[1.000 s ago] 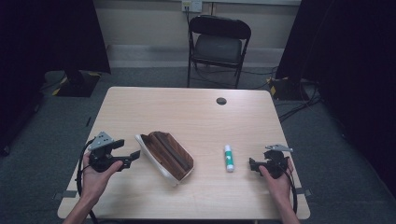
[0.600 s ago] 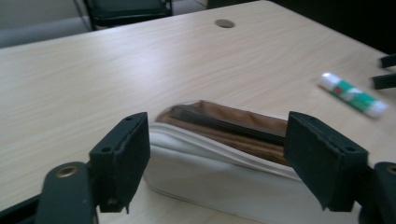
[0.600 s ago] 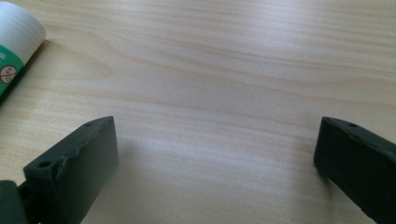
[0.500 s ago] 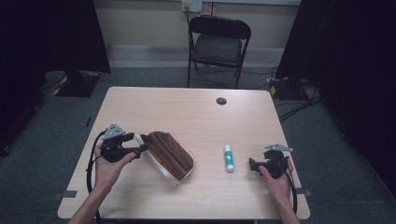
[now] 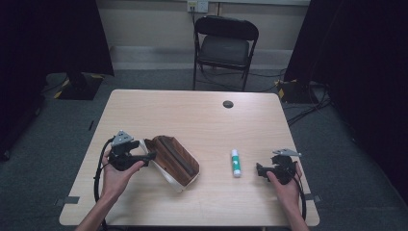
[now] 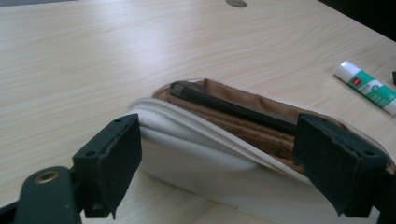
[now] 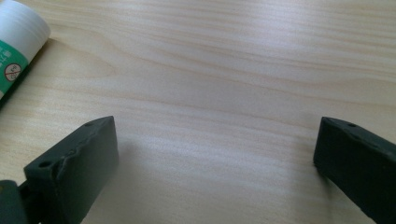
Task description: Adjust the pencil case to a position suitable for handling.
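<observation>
Now the left gripper (image 6: 217, 175), jaws just widened astride the white brown-lined fabric pouch's (image 6: 201, 158) near wall, should clamp squarely, while the right gripper (image 7: 215, 163) rests open.

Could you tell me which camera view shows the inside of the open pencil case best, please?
The left gripper view: the pencil case gapes close up, showing its brown lining. The high view shows the whole case, small, on the table.
</observation>
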The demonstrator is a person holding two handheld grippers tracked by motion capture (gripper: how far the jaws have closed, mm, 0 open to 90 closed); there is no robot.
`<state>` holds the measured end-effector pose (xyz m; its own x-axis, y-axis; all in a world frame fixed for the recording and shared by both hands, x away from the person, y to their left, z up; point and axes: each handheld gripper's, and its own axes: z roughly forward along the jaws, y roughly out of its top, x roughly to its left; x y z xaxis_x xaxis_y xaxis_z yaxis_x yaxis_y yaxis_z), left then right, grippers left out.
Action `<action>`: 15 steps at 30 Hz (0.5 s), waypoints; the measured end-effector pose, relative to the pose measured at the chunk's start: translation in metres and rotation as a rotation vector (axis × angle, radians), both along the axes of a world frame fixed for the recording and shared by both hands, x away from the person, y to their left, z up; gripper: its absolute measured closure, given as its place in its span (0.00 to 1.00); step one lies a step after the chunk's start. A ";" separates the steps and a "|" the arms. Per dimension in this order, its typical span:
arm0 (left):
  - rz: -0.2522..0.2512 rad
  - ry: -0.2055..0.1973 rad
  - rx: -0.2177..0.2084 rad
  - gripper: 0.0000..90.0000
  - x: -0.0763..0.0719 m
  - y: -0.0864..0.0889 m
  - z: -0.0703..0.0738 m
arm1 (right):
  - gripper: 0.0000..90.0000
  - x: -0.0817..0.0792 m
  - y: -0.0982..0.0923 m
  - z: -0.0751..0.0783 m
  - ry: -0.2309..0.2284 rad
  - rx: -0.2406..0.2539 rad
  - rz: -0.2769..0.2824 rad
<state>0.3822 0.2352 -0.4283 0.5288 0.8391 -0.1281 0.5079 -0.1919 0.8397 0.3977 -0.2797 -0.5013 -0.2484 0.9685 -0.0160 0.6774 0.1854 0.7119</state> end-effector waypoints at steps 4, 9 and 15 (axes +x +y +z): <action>-0.014 -0.005 -0.016 0.22 0.001 0.000 -0.001 | 0.00 0.000 0.000 0.000 0.000 0.000 -0.003; -0.052 0.021 -0.034 0.33 0.004 0.002 -0.002 | 0.00 0.000 0.000 0.000 0.001 0.002 -0.001; -0.096 0.021 -0.032 0.45 0.002 -0.002 0.002 | 0.00 0.000 0.000 0.000 0.000 0.002 -0.002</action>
